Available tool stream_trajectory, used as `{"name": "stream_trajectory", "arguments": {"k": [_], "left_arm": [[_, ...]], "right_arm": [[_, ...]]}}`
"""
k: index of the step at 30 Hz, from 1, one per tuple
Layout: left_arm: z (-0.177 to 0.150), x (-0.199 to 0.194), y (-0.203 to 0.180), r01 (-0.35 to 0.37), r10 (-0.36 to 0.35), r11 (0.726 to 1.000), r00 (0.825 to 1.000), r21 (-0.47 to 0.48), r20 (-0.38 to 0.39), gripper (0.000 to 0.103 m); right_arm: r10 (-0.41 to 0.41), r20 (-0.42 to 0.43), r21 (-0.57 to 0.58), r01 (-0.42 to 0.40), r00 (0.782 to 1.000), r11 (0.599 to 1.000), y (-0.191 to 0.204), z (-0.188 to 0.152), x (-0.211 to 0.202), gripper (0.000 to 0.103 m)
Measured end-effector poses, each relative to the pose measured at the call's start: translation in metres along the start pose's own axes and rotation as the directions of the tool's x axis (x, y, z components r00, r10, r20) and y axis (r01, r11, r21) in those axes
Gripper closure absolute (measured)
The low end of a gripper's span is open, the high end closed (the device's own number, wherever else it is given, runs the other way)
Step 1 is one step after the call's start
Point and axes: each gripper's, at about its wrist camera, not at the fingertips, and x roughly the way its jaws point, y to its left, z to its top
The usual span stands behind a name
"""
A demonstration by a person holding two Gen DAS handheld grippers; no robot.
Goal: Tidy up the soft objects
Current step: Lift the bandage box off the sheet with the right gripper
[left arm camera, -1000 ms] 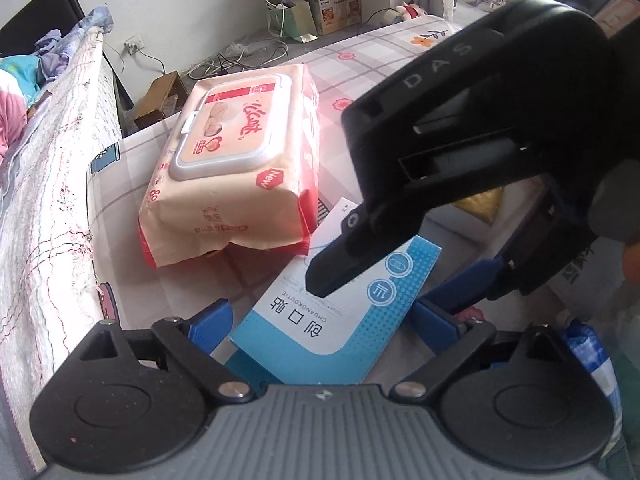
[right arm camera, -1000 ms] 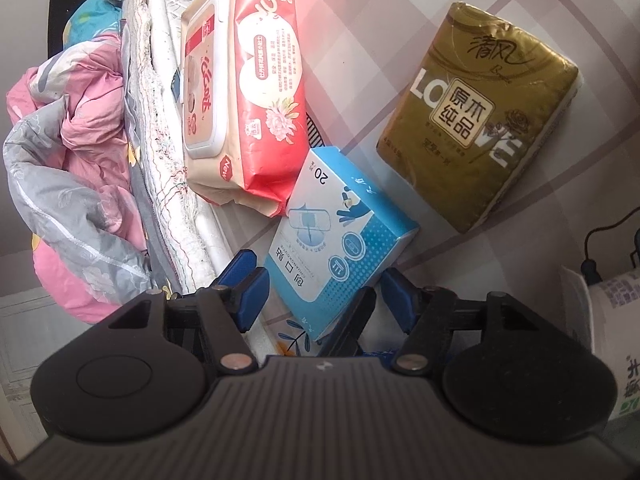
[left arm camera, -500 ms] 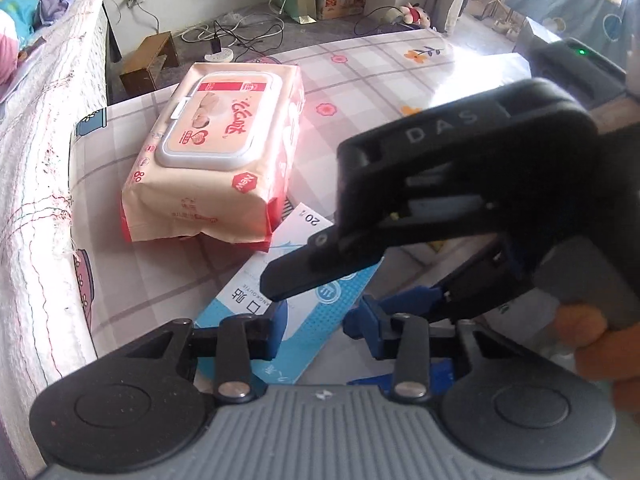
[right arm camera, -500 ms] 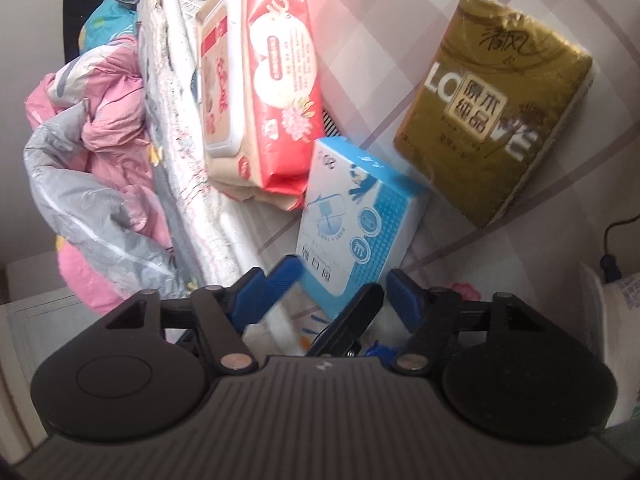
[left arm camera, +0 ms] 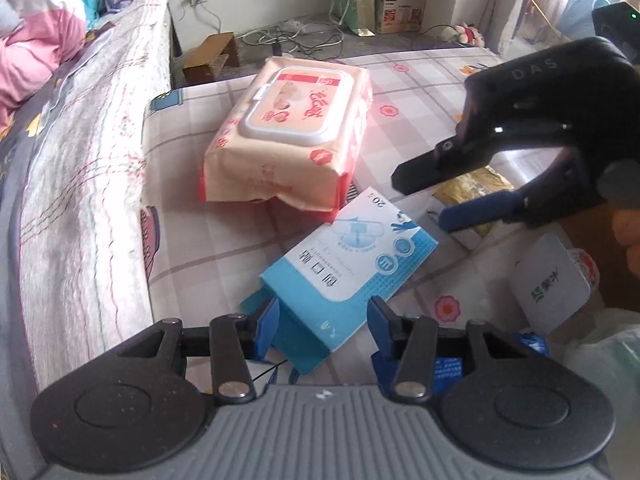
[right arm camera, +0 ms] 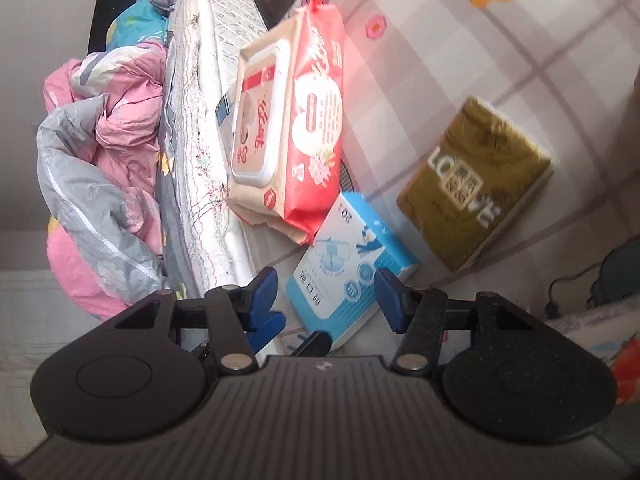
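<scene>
A light-blue plaster box lies flat on the checked sheet, its far corner against a pink-and-red wet-wipes pack. My left gripper straddles the box's near end. Its jaws are opening and the pads look just off the box's sides. My right gripper hovers above and to the right of the box. Its jaws are closing with nothing between them. In the right wrist view the right gripper looks down on the box, the wipes and a gold tissue pack.
A raised mattress edge runs along the left, with a pink quilt bunched on it. A white packet and a plastic bag lie at the right. Beyond the sheet's far edge the floor holds cables and cardboard boxes.
My left jaws went from wide to narrow, then part-way out, and the box's near end now sits between them. My right gripper has lifted off the box to the right. Both cameras have risen.
</scene>
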Motion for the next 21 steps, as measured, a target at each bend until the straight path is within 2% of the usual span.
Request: {"name": "stream_trajectory", "arguments": {"k": [2, 3, 4, 9, 12, 18, 20, 21], "left_arm": [[-0.005, 0.001, 0.009, -0.002, 0.001, 0.998, 1.0, -0.057, -0.015, 0.043], [-0.007, 0.003, 0.015, 0.005, -0.008, 0.995, 0.999, -0.095, -0.032, 0.035], [-0.009, 0.006, 0.02, 0.013, -0.019, 0.992, 0.999, -0.129, -0.043, 0.033], [-0.014, 0.023, 0.039, 0.078, -0.1, 0.964, 0.992, -0.253, -0.075, 0.029], [-0.012, 0.023, 0.038, 0.09, -0.111, 0.96, 0.992, -0.265, -0.066, 0.029], [-0.011, 0.025, 0.031, 0.094, -0.116, 0.951, 0.992, -0.294, -0.059, 0.025], [-0.01, 0.024, 0.027, 0.096, -0.117, 0.949, 0.992, -0.299, -0.053, 0.026], [-0.01, 0.022, 0.027, 0.126, -0.146, 0.943, 0.988, -0.309, -0.042, 0.033]], "right_arm": [[-0.033, -0.019, -0.072, 0.031, 0.999, 0.997, 0.008, 0.009, 0.003, 0.048], [-0.056, -0.039, -0.102, 0.052, 0.998, 0.993, 0.01, 0.013, 0.007, 0.048], [-0.078, -0.042, -0.116, 0.073, 0.996, 0.991, 0.011, 0.016, 0.012, 0.048], [-0.142, -0.04, -0.173, 0.133, 0.989, 0.976, 0.015, 0.023, 0.034, 0.048], [-0.154, -0.046, -0.194, 0.142, 0.987, 0.971, 0.016, 0.024, 0.042, 0.049], [-0.147, -0.064, -0.255, 0.126, 0.987, 0.959, 0.024, 0.016, 0.048, 0.043], [-0.154, -0.062, -0.265, 0.132, 0.986, 0.955, 0.026, 0.013, 0.048, 0.042], [-0.145, -0.069, -0.254, 0.123, 0.987, 0.959, 0.025, 0.013, 0.047, 0.042]]}}
